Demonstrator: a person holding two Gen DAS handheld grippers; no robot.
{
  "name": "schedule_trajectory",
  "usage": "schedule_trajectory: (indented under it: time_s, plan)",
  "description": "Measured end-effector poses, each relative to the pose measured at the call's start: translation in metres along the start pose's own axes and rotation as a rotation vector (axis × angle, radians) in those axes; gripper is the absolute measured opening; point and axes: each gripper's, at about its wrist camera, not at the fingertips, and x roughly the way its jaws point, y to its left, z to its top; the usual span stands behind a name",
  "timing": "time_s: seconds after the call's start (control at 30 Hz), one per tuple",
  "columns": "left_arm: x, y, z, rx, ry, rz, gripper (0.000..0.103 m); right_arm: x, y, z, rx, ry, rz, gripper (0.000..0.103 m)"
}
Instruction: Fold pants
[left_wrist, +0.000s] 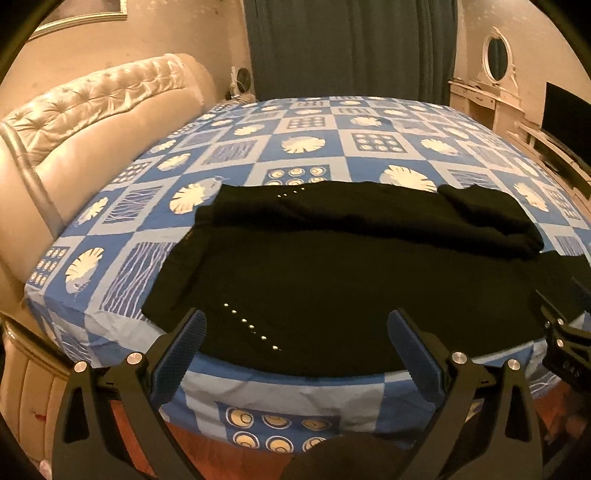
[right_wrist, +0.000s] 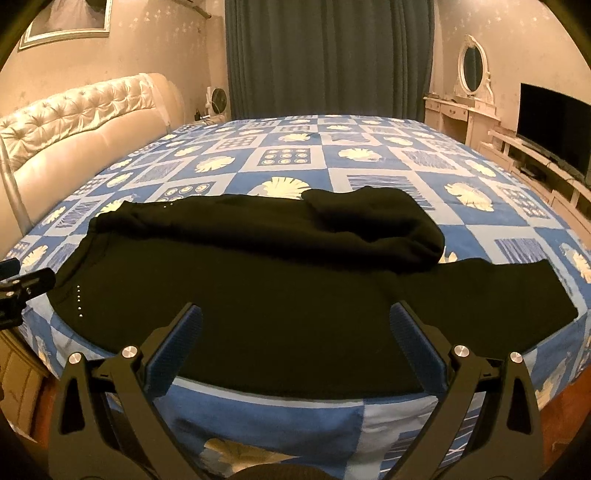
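Note:
Black pants (left_wrist: 332, 266) lie spread across the near part of a bed with a blue patterned sheet (left_wrist: 314, 129). The waist with small silver studs (left_wrist: 251, 326) is at the left, and one leg is folded back on itself at the far right (left_wrist: 491, 218). My left gripper (left_wrist: 295, 328) is open and empty above the near edge of the pants. My right gripper (right_wrist: 295, 325) is open and empty over the near leg (right_wrist: 295, 295). The right gripper shows at the right edge of the left wrist view (left_wrist: 565, 332). The left gripper shows at the left edge of the right wrist view (right_wrist: 22, 288).
A cream tufted headboard (right_wrist: 74, 122) stands at the left. A dark curtain (right_wrist: 325, 55) hangs behind the bed. A dressing table with an oval mirror (right_wrist: 472, 66) and a television (right_wrist: 554, 125) stand at the right. The near bed edge (right_wrist: 277, 417) drops to a wooden floor.

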Motion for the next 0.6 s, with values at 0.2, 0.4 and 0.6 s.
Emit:
schedule_trajectory:
  time_s: [0.2, 0.4, 0.6]
  plan:
    - [0.0011, -0.0026, -0.0020, -0.002, 0.005, -0.003, 0.098, 0.0007, -0.0046, -0.0015, 0.008, 0.018, 0.001, 0.101]
    - [0.0021, 0.0002, -0.0035, -0.015, 0.017, -0.010, 0.098, 0.0006, -0.0068, -0.0024, 0.016, 0.023, 0.003, 0.101]
    - [0.0015, 0.0014, -0.0031, -0.015, 0.011, -0.006, 0.098, 0.0025, -0.0085, -0.0034, 0.024, 0.033, 0.014, 0.101]
